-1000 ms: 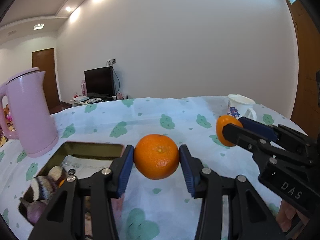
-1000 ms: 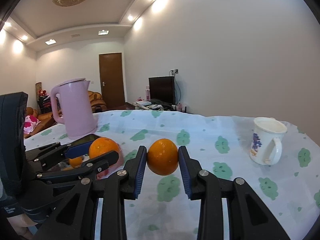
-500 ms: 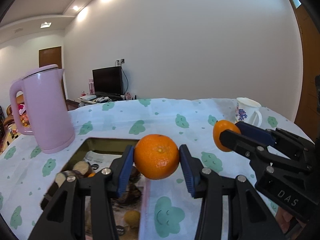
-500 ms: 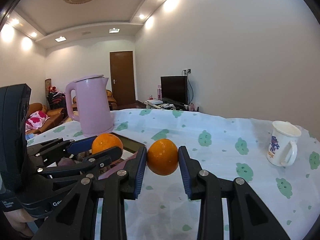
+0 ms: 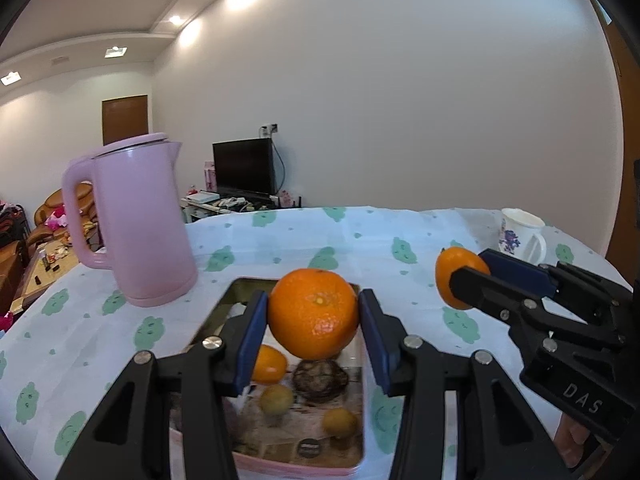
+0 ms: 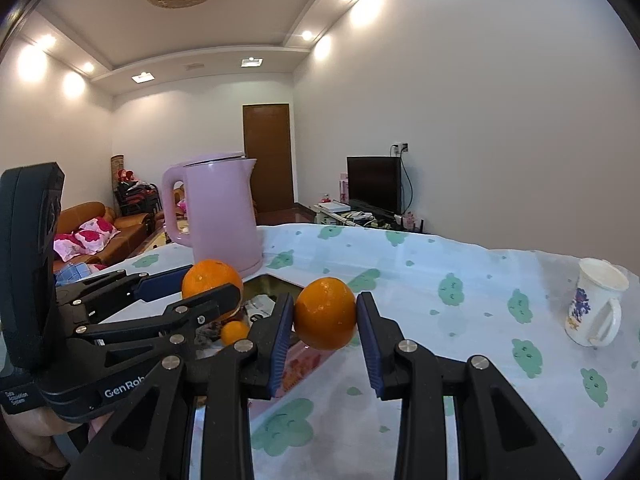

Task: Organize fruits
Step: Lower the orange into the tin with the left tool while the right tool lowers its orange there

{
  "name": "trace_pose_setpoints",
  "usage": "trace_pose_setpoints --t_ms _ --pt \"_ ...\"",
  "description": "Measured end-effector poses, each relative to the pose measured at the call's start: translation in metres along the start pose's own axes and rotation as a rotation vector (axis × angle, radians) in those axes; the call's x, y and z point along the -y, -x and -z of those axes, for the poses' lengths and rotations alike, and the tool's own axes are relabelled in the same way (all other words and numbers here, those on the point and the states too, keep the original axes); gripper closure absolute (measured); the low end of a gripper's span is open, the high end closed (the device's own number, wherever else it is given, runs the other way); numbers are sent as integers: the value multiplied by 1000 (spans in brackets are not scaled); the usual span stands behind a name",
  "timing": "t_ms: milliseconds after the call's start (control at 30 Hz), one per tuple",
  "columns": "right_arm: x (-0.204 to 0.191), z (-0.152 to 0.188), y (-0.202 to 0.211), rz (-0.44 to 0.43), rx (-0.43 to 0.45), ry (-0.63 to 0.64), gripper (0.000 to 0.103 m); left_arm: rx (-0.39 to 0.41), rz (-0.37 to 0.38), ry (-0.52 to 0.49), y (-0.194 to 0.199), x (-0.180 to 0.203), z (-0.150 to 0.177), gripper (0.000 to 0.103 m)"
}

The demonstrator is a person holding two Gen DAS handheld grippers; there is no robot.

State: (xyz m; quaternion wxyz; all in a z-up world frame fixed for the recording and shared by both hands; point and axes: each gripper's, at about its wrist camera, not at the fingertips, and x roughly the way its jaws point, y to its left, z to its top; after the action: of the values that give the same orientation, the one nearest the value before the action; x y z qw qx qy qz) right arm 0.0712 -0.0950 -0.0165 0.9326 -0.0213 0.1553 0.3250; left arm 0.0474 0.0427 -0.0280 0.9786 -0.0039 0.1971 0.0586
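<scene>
Left gripper (image 5: 313,330) is clamped tight on a big orange (image 5: 313,313), held in the air at centre frame right over the pink-rimmed tray (image 5: 296,467), where a few smaller fruits lie among paper. At the right edge of that view, the right gripper (image 6: 325,325) is squeezing a smaller orange (image 6: 325,313) between its blue pads, above the patterned tablecloth (image 6: 472,292) just beside the tray. Pink kettle (image 5: 138,224) stands upper left, floral mug (image 6: 594,308) far right.
</scene>
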Motion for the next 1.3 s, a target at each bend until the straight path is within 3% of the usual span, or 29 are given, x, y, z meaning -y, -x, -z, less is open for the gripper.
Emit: trace_pose_setpoints --t_ms 667,1300 --pt "-37 -8 -23 -72 -13 32 69 -39 -64 48 1 -58 13 55" --pt "-55 2 -57 -82 -101 47 68 -88 -35 50 -10 -63 26 55"
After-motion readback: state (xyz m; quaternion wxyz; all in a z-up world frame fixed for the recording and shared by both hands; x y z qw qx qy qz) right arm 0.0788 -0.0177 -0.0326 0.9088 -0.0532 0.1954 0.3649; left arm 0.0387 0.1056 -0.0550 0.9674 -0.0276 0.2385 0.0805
